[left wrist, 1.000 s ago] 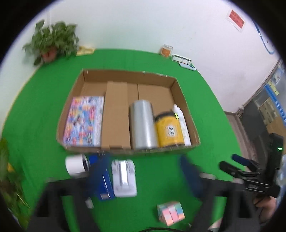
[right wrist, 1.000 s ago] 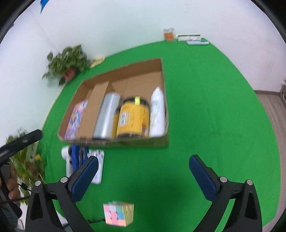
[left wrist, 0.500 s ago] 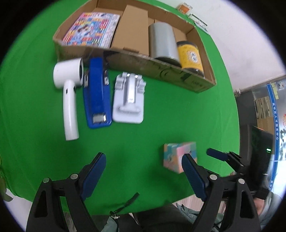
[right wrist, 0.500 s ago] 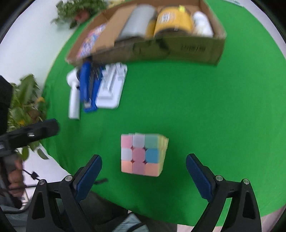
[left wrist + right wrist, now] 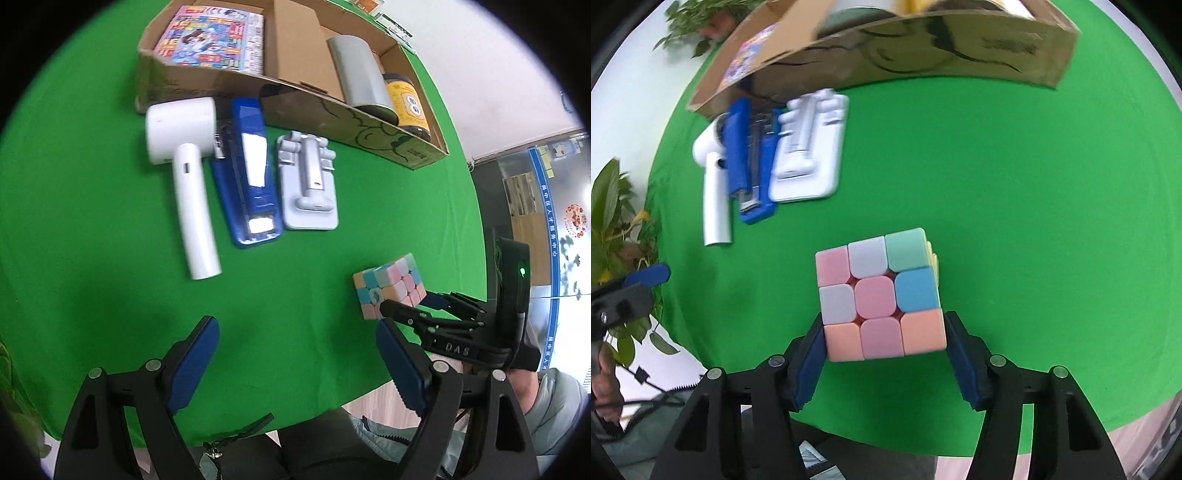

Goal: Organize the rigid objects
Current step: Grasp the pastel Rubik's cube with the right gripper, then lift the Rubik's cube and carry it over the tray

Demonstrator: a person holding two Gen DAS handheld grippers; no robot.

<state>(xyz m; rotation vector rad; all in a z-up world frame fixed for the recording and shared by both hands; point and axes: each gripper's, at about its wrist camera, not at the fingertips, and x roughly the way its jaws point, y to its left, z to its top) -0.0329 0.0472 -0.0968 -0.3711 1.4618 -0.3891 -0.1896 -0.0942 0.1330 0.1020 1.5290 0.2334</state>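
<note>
Right tongs (image 5: pixel 884 345) have just been closing around pastel cube (image 5: pixel 879 293).

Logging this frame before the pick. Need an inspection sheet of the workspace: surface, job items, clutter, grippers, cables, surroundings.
Surface: green cloth over the table.
Job's things: pastel cube near the front edge; white dryer, blue stapler and grey stand side by side in front of the box. Box holds a book, silver can and yellow jar.
Clutter: nothing seen.
Grippers: right gripper jaws have just been closing, pads flank the cube's near end, contact unclear; left gripper open over bare cloth.
Cables: black cord off the table edge.
Surroundings: plants, white wall.
</note>
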